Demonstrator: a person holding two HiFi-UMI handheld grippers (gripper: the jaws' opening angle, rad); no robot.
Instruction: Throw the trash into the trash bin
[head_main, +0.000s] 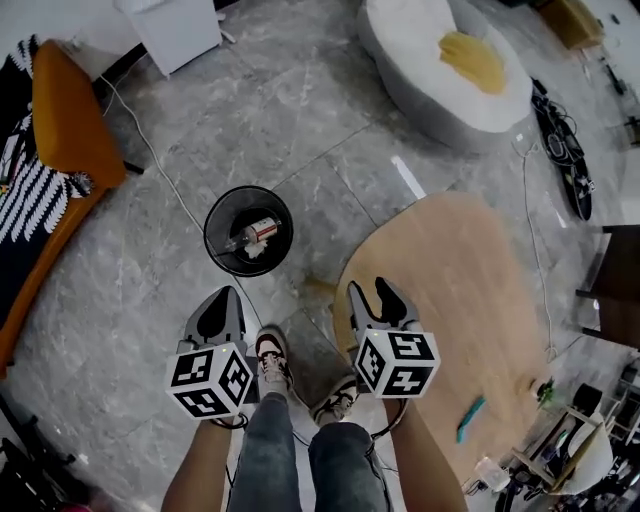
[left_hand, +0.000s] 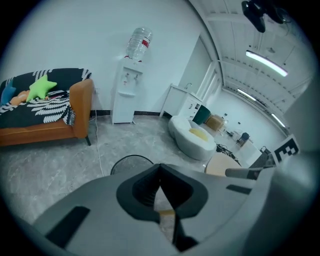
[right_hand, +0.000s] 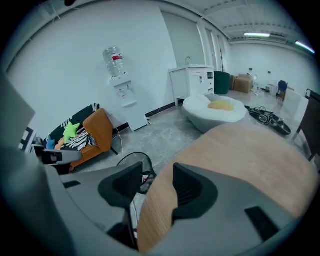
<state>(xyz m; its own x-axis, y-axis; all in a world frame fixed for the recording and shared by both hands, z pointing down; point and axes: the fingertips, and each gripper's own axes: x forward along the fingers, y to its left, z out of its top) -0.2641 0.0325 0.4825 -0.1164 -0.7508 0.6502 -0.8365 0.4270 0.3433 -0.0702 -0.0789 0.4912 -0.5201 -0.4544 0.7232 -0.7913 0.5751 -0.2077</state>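
A black wire trash bin (head_main: 214, 232) stands on the grey stone floor with a plastic bottle (head_main: 258, 233) and some pale scraps inside. My left gripper (head_main: 222, 300) hangs just below the bin in the head view, its jaws closed tip to tip with nothing between them (left_hand: 160, 168); the bin's rim (left_hand: 125, 160) shows just beyond them. My right gripper (head_main: 368, 290) is over the near-left edge of the round wooden table (head_main: 470, 290). Its jaws stand apart and empty (right_hand: 157, 172), and the bin (right_hand: 138, 161) is seen past them to the left.
The person's shoes (head_main: 272, 360) are on the floor between the grippers. A teal item (head_main: 470, 418) lies on the table's near side. An orange sofa (head_main: 60, 130) is at the left, a white beanbag (head_main: 440, 70) beyond the table, and a water dispenser (left_hand: 125, 95) by the wall.
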